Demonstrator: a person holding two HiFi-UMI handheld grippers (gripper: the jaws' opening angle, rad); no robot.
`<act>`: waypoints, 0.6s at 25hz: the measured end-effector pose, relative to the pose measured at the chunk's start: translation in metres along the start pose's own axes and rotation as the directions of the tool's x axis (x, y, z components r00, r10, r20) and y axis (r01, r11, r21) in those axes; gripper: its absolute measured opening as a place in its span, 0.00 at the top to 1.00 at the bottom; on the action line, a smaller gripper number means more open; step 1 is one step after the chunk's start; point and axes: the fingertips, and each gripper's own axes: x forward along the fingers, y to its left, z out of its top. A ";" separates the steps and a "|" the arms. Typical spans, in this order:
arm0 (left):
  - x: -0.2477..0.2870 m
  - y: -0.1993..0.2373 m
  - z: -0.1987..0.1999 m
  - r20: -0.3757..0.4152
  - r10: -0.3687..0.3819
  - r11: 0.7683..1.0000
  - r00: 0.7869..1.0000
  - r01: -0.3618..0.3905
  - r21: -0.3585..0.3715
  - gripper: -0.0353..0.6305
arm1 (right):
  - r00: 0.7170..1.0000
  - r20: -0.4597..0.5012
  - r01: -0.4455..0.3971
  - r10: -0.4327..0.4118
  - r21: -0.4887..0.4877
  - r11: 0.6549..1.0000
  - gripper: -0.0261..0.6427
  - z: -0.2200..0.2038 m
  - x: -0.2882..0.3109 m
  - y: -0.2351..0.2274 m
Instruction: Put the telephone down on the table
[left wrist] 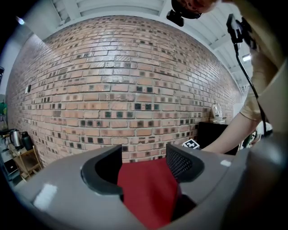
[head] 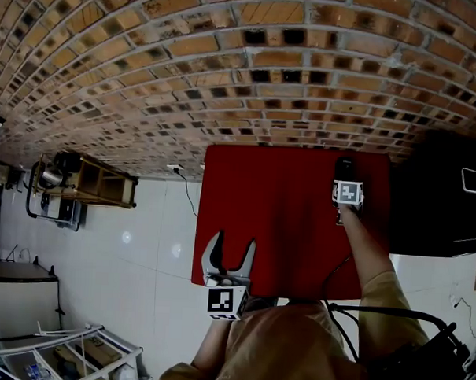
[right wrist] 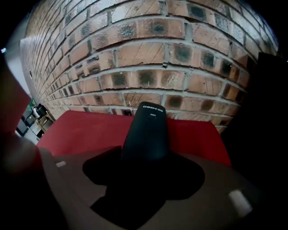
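A black telephone handset (right wrist: 147, 130) sticks out forward from my right gripper (right wrist: 145, 164), whose jaws are shut on its lower part. In the head view that gripper (head: 345, 177) reaches over the far right part of the red table (head: 284, 227), with the telephone (head: 345, 162) pointing toward the brick wall. Whether the handset touches the tabletop I cannot tell. My left gripper (head: 233, 244) hovers at the table's near left edge. Its jaws stand open with only the red surface (left wrist: 148, 188) showing between them (left wrist: 144, 164).
The brick wall (head: 251, 75) runs right behind the table. A black cabinet (head: 438, 202) stands against the table's right side. A wooden shelf (head: 89, 179) with a kettle stands on the white tiled floor (head: 132, 259) to the left. A cable (head: 189, 195) hangs by the table's far left corner.
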 end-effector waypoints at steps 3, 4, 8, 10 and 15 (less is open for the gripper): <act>0.001 0.004 -0.012 -0.015 0.003 1.000 1.000 -0.003 0.003 0.51 | 1.000 -0.004 0.006 -0.006 -0.023 1.000 0.52 0.008 0.011 -0.005; 0.002 0.005 -0.016 -0.020 0.002 1.000 1.000 -0.002 0.003 0.51 | 1.000 -0.006 0.007 -0.007 -0.028 1.000 0.52 0.010 0.015 -0.007; 0.006 0.008 -0.026 -0.039 0.004 1.000 0.999 -0.004 -0.001 0.51 | 1.000 -0.011 0.009 -0.009 -0.036 0.999 0.52 0.012 0.031 -0.011; 0.007 0.010 -0.030 -0.048 0.007 1.000 0.999 -0.007 0.005 0.51 | 1.000 0.002 0.002 -0.002 -0.043 0.999 0.52 0.016 0.036 -0.010; 0.006 0.013 -0.032 -0.050 0.011 1.000 0.999 -0.011 0.002 0.51 | 0.997 0.073 -0.024 0.030 -0.078 0.997 0.52 0.041 0.028 0.004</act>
